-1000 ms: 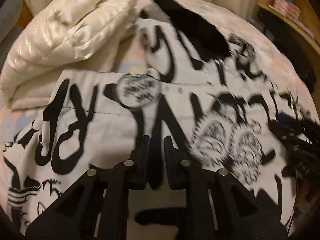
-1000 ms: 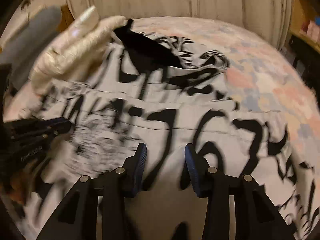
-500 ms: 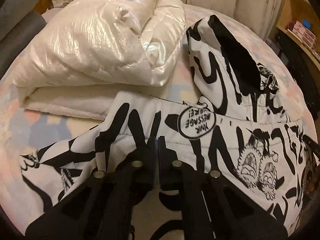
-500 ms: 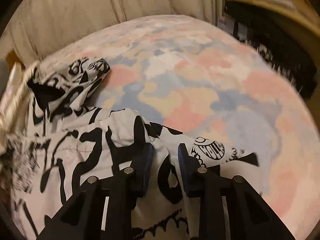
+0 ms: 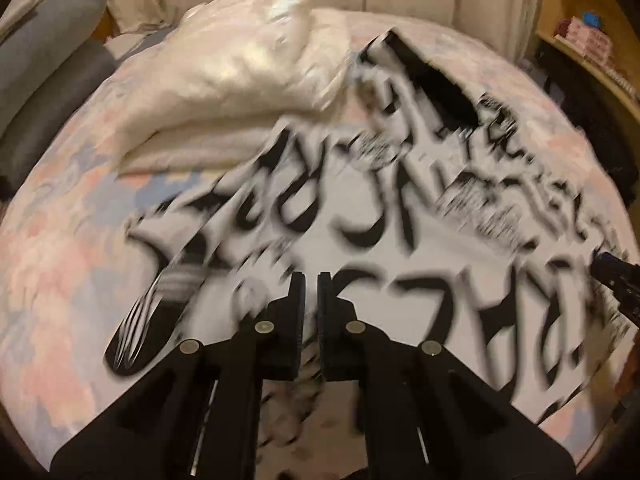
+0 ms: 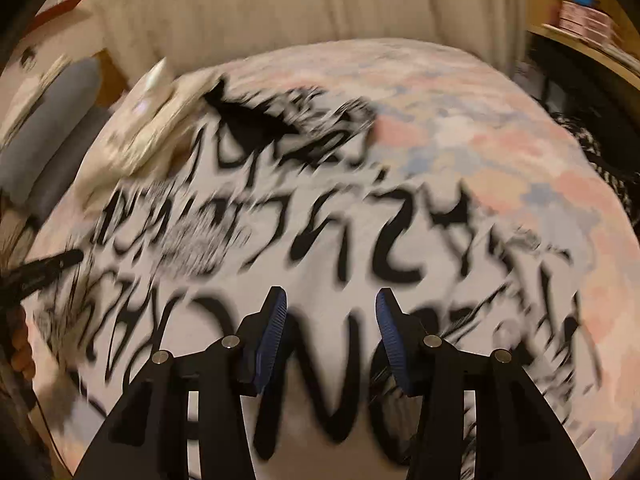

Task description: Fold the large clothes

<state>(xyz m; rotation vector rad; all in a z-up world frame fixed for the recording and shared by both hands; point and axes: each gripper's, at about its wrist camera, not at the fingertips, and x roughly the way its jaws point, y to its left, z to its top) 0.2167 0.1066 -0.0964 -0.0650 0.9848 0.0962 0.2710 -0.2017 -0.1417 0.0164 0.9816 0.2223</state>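
Observation:
A large white garment with black graffiti print (image 5: pixel 400 232) lies spread on the bed, its black-lined hood (image 5: pixel 432 80) at the far end; it also fills the right wrist view (image 6: pixel 320 240). Both views are motion-blurred. My left gripper (image 5: pixel 311 284) hovers over the garment's near edge with a narrow gap between its fingers and no cloth visibly between them. My right gripper (image 6: pixel 331 304) is open and empty above the garment's near part. The right gripper's tip shows at the right edge of the left view (image 5: pixel 612 276); the left one shows at left in the right view (image 6: pixel 44 268).
The bed has a pastel pink-and-blue cover (image 5: pixel 60 264). A folded shiny cream quilt (image 5: pixel 240 72) lies at the far left beside the hood. A grey chair (image 5: pixel 40 64) stands left of the bed. Wooden shelves (image 5: pixel 592 40) stand to the right, curtains behind.
Both grippers have let go of the garment and pulled back. The right jaws have opened wide. The garment's sides now lie folded inward, the left sleeve cuff lying at the near left.

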